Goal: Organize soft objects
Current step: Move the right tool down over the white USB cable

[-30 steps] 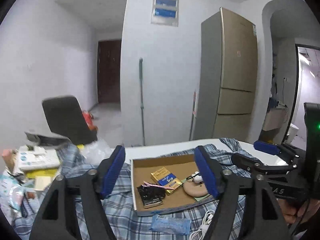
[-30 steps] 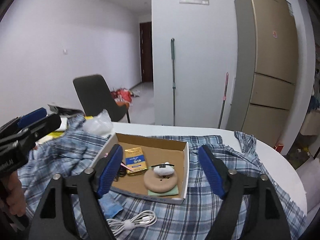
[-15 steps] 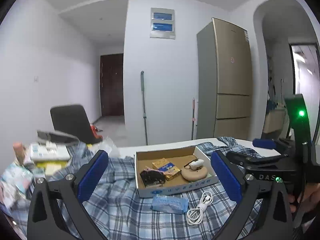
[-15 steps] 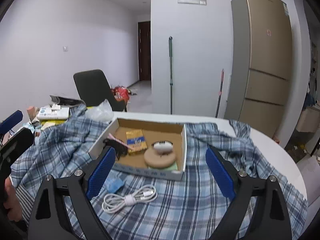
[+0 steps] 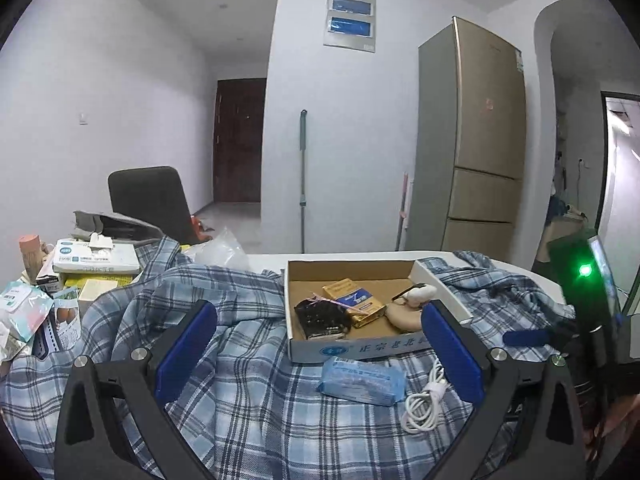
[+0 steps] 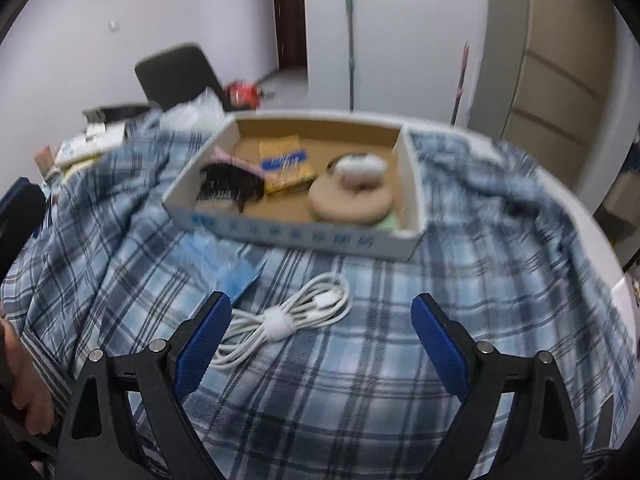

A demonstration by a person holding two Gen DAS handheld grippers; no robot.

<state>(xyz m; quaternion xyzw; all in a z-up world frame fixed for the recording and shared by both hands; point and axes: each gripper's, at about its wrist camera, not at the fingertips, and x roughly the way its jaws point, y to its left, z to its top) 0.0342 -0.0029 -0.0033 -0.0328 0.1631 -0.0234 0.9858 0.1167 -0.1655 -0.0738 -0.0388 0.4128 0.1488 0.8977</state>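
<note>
A blue plaid shirt (image 5: 248, 400) (image 6: 480, 280) lies spread over the table. On it stands a shallow cardboard box (image 5: 360, 346) (image 6: 296, 236) holding a black item (image 6: 228, 186), a yellow-blue packet (image 6: 284, 164) and a round beige pad (image 6: 352, 204) with a white object on top. A blue tissue pack (image 5: 360, 376) (image 6: 216, 260) and a coiled white cable (image 5: 424, 400) (image 6: 288, 316) lie in front of the box. My left gripper (image 5: 318, 320) hangs open above the shirt, holding nothing. My right gripper (image 6: 322, 304) tilts down over the cable; its jaws are closing with nothing gripped.
Boxes and packets (image 5: 96, 256) crowd the table's left end. Behind the table are a dark chair (image 5: 148, 196), a mop (image 5: 303, 180) against the wall and a tall fridge (image 5: 480, 140). The table's white rounded edge (image 6: 624, 292) shows at right.
Both grippers have come down toward the shirt. The right one has tipped downward, so the cable now lies just ahead of its fingers. The left jaws have spread wider.
</note>
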